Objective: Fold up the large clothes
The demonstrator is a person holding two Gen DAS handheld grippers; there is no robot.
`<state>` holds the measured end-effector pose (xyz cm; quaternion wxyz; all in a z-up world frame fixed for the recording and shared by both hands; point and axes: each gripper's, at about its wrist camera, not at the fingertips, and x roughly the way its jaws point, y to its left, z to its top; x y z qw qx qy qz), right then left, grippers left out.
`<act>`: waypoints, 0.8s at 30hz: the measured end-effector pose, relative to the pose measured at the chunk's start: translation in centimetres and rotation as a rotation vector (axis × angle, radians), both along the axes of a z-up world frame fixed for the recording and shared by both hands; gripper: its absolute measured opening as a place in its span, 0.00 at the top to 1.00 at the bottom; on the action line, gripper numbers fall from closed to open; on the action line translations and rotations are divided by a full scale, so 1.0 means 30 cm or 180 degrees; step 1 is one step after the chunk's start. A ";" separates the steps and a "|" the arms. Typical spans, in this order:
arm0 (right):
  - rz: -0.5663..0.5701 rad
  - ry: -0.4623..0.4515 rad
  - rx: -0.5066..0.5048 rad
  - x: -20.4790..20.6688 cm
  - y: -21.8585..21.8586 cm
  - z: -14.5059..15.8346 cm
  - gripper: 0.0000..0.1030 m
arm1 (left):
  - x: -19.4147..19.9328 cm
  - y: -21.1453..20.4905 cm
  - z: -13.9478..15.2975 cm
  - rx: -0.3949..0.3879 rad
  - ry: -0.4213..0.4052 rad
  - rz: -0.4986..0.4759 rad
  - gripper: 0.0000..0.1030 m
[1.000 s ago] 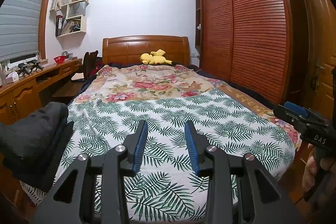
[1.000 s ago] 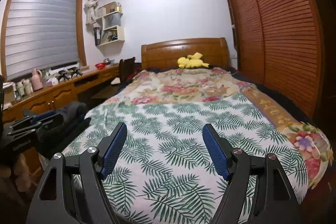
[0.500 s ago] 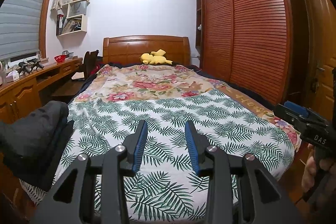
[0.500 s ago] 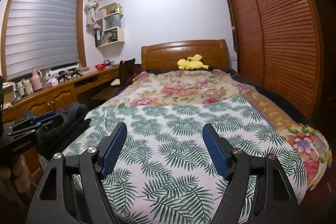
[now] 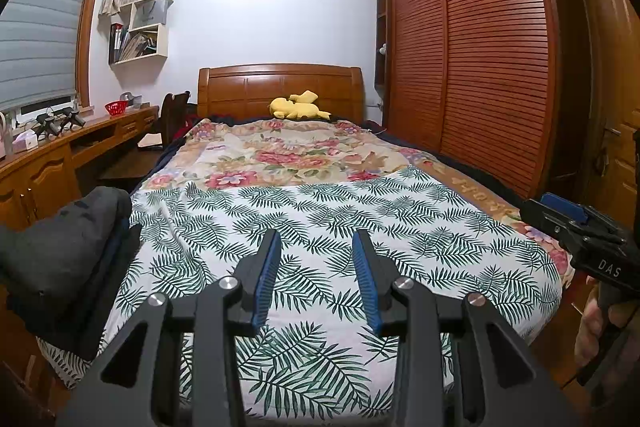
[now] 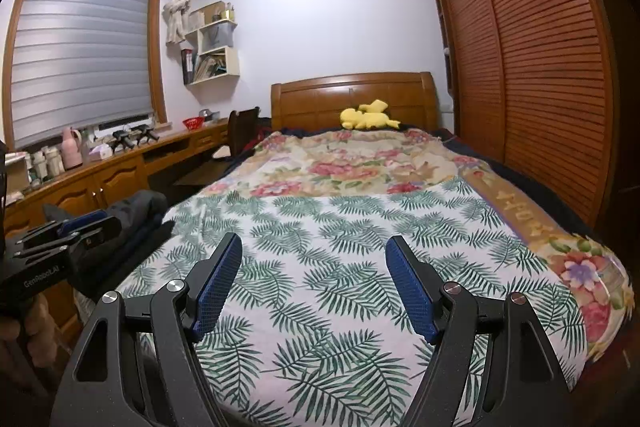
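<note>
both hand-held grippers are hovering over the foot of the bed (image 5: 400, 211), jaws apart, holding nothing. left hand-held gripper (image 5: 316, 267) is spread less than the right hand-held gripper (image 6: 314, 279). the dark garment (image 5: 64, 247) sits bunched at the bed's left edge, off to the left of both, so the left one's nearer. it's a lump, so i can't tell its long axis or which way it points.
</note>
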<state>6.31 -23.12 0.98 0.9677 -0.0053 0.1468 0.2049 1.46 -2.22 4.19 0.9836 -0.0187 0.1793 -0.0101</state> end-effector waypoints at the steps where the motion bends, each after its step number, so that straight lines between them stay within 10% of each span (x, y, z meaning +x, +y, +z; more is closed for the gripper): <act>1: -0.0002 0.0000 -0.0002 0.000 0.000 0.000 0.26 | 0.000 0.000 0.000 -0.0001 0.0001 -0.0004 0.65; 24: -0.0010 -0.0017 -0.0026 -0.003 0.003 -0.010 0.26 | -0.022 0.001 0.003 0.0024 -0.0055 0.0001 0.65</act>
